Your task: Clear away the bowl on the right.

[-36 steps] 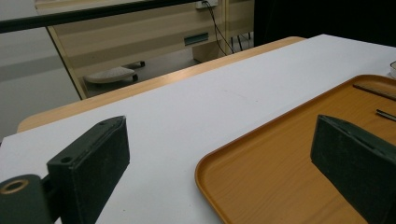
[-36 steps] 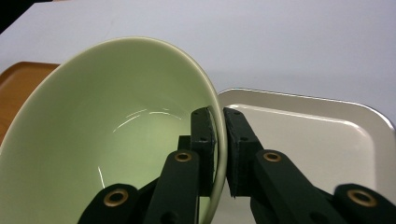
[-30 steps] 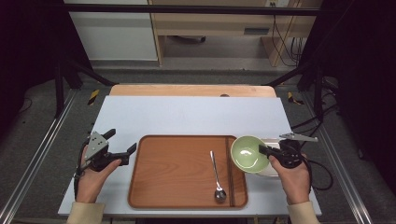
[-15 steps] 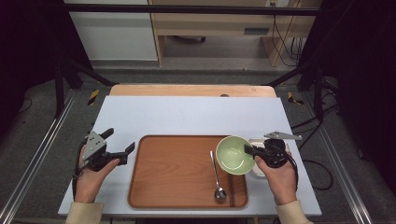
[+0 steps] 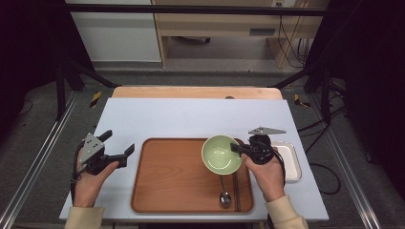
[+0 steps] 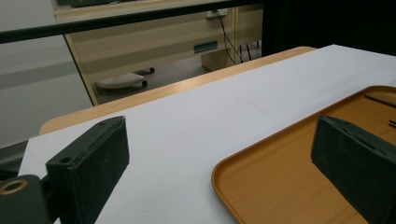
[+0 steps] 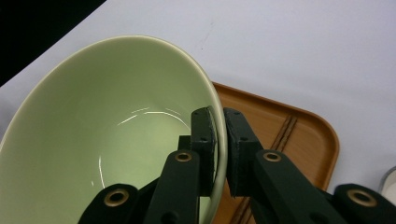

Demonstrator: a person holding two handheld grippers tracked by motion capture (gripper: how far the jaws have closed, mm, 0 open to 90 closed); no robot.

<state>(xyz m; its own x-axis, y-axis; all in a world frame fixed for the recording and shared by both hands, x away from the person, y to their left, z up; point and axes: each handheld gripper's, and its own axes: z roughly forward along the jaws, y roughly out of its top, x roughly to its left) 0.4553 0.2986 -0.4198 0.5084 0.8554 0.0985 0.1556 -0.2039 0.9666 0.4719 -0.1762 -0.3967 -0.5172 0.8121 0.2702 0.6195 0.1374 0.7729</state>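
bowl (image 5: 221, 154): moved left from off the tray's right edge to over the tray (image 5: 162, 191), above the spoon (image 5: 224, 195) handle | right gripper (image 5: 237, 149): travelled left with it, jaws clamped on the rim | right hand (image 5: 263, 172): followed

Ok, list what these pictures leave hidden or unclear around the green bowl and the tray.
- High view: the spoon handle's upper part runs under the green bowl.
- High view: whether the bowl rests on the wooden tray or hangs above it cannot be told.
- Right gripper view: the bowl is cut off by the left and bottom edges.
- Left gripper view: the tray's far side is cut off by the right edge.
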